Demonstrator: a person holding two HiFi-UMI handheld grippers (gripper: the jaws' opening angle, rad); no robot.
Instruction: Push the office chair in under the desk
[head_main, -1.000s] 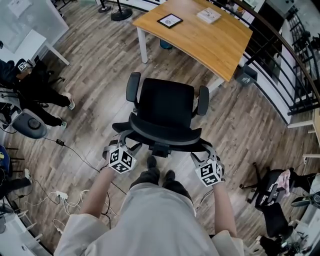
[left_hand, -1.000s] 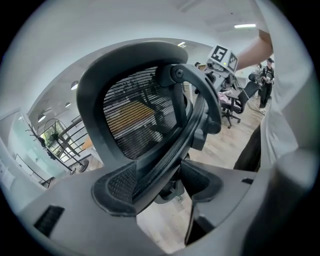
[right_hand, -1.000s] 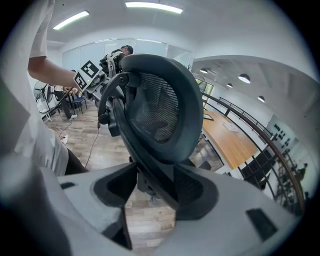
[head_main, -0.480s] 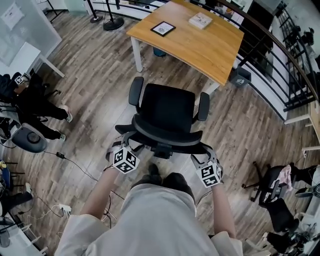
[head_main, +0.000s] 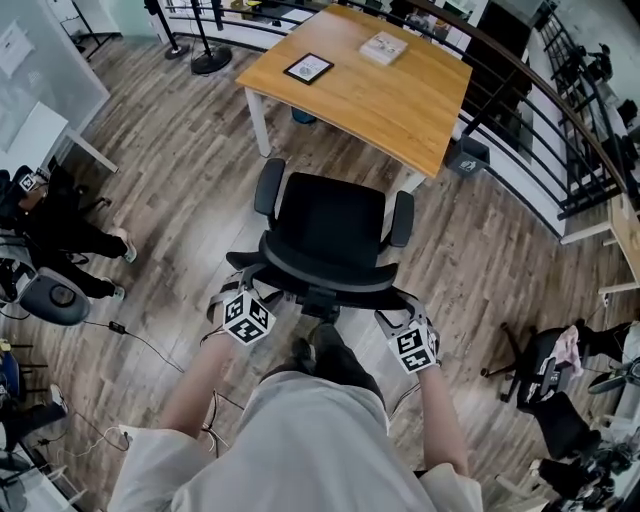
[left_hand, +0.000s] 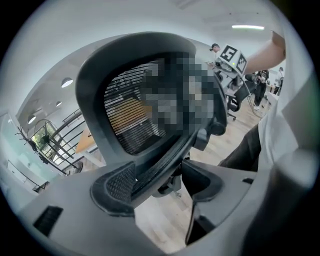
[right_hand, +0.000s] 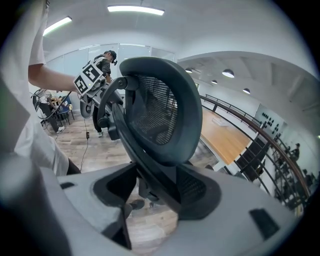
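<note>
A black mesh-backed office chair (head_main: 335, 225) stands on the wood floor, facing a wooden desk (head_main: 400, 100) with white legs just beyond it. I stand behind the chair. My left gripper (head_main: 248, 290) is shut on the left side of the backrest's black frame (left_hand: 165, 165). My right gripper (head_main: 396, 308) is shut on the right side of that frame (right_hand: 150, 170). In both gripper views the mesh backrest (right_hand: 160, 110) fills the middle, with the frame's edge running between the jaws. The chair's seat front is close to the desk's near edge.
A framed card (head_main: 308, 68) and a book (head_main: 385, 47) lie on the desk; a bin (head_main: 465, 155) stands by its right leg. A seated person in black (head_main: 60, 220) and floor cables (head_main: 130, 330) are left. A railing (head_main: 540, 110) and another chair (head_main: 550, 380) are right.
The chair has rolled forward toward the desk, and I have stepped forward behind it. Both grippers have stayed shut on the backrest frame.
</note>
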